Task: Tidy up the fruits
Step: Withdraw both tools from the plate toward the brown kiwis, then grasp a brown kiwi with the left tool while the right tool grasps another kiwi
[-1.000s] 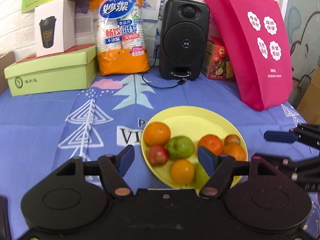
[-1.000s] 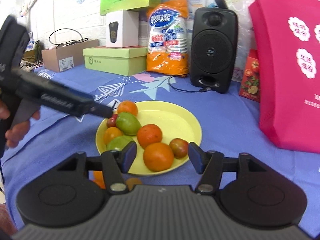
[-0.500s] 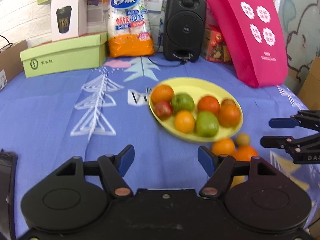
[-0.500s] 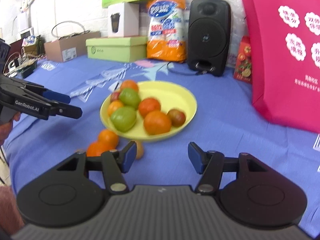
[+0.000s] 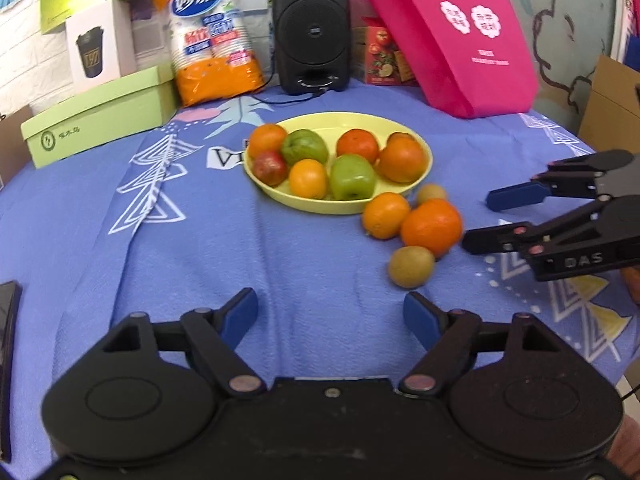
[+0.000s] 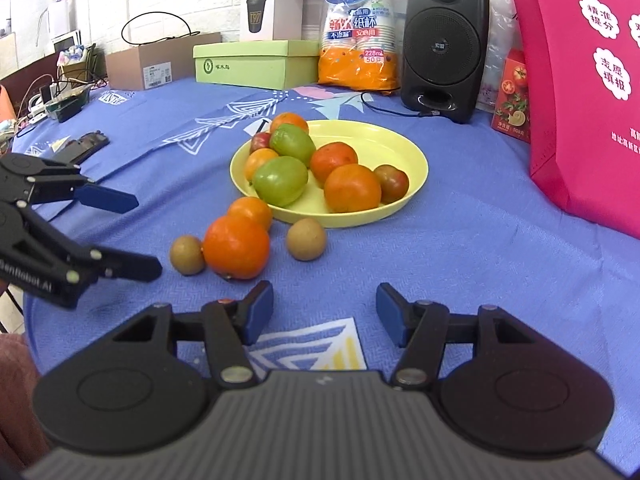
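Behind the yellow plate (image 6: 404,200), a "228ml 50" cup pack (image 6: 358,36); both grippers' fingers (image 5: 240,314) released, empty

A far paper-cup pack (image 6: 357,36) reads "妙洁", "228ml", "50"; the right tool (image 5: 476,218) bears "DAS", the left tool (image 6: 134,236) "GenRobot.AI"; the cloth (image 5: 224,157) shows "VI".

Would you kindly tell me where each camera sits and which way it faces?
Left wrist: on the left gripper, looking down-forward over the yellow plate; the right gripper enters at right.
Right wrist: on the right gripper, same heading; the left gripper enters at left.
Shared: plate, loose oranges, speaker.
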The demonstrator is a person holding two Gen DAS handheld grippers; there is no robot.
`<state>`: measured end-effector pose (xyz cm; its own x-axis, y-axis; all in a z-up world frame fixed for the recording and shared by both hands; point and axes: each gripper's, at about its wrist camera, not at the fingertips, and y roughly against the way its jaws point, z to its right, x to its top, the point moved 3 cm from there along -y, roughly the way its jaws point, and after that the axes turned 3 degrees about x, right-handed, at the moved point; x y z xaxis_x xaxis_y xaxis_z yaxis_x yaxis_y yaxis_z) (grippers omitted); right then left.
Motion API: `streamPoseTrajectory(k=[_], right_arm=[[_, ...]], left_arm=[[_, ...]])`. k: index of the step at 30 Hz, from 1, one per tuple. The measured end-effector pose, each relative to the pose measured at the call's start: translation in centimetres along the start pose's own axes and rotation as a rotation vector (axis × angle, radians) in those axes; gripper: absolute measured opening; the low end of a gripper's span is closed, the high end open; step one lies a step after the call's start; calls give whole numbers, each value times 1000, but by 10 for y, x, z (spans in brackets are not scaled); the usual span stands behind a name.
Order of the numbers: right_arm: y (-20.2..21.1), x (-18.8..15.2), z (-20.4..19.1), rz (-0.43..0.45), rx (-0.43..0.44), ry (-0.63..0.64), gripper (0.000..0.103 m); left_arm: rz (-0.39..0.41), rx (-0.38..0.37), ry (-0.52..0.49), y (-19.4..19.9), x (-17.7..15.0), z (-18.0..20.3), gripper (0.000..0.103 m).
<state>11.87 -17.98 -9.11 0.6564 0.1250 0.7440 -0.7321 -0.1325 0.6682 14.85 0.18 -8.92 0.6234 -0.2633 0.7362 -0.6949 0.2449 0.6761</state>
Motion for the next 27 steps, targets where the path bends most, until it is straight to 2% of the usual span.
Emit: streamPoseTrajectory(k=[2, 5, 13, 18, 22, 27], right_arm=[[-1, 1, -1, -1, 1, 8, 57], [-3, 3, 0, -1, 6, 11, 59], [-14, 10, 1, -2, 11, 25, 59], [-21, 15, 2, -3, 16, 42, 59], [-29, 20, 3, -7, 29, 47, 58], [-35, 26, 1, -12, 53, 59, 48]], left_arm=[[13, -6, -12, 3, 0, 7, 79], [15, -30, -37, 0, 3, 16, 69], [27, -57, -87, -16, 12, 37, 66], [33, -119, -113, -20, 16, 43, 39], [24, -137, -102, -22, 16, 41, 38], [17, -142, -94, -21, 14, 38, 34]])
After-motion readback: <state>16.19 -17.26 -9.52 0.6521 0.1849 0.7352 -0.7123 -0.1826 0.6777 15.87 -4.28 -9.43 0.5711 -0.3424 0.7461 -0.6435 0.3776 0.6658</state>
